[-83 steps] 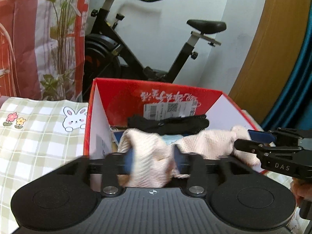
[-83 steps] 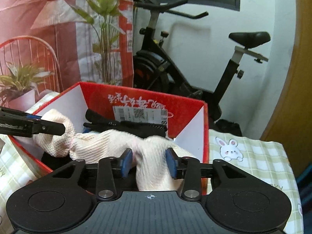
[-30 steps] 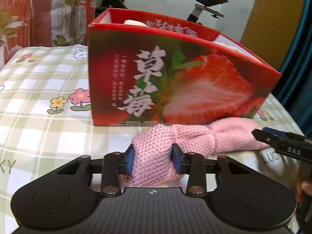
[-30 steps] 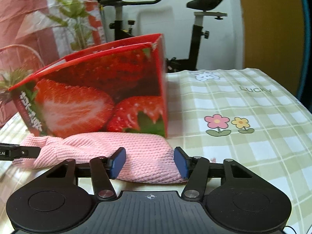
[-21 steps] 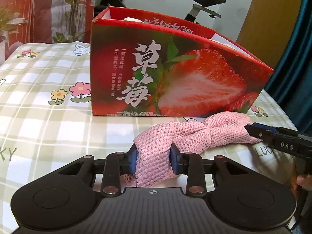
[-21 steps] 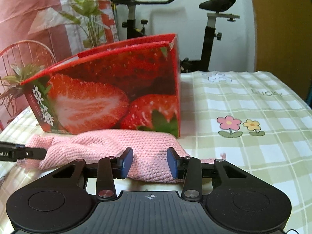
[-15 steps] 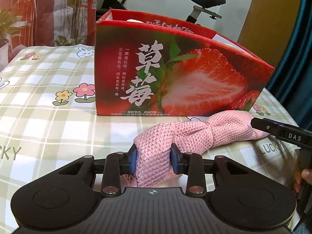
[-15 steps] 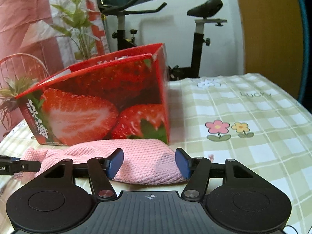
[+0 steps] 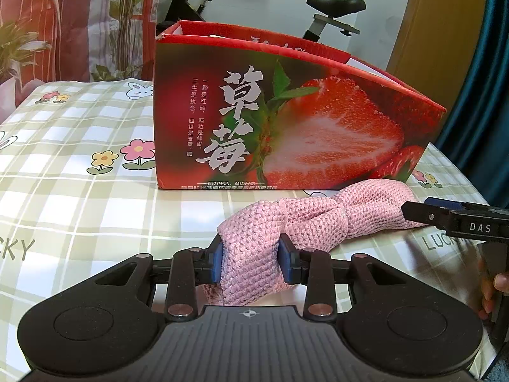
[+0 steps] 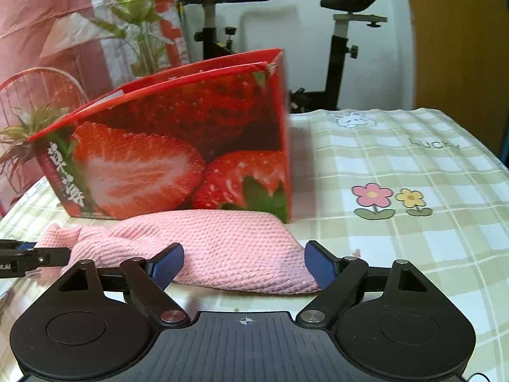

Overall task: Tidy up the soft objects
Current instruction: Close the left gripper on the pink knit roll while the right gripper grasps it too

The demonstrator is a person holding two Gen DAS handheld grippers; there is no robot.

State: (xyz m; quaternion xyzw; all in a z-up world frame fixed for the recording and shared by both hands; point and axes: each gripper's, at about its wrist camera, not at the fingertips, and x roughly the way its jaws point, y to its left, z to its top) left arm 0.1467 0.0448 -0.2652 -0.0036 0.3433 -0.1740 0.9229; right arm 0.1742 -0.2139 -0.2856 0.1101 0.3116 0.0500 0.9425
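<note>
Left wrist, pink knit cloth (image 9: 254,261) pinched in left gripper (image 9: 251,262), strawberry box (image 9: 286,121) behind

right tongs (image 10: 244,265) newly wide (cloth (image 10: 222,248) unpinched)

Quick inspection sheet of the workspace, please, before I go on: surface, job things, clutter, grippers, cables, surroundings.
Surface: checked tablecloth with flower prints.
Job's things: pink knitted cloth lying in front of the strawberry box.
Clutter: nothing seen.
Grippers: left gripper shut on one end of the cloth; right gripper just opened, pads clear of the cloth between them.
Cables: nothing seen.
Surroundings: exercise bike, plant.
</note>
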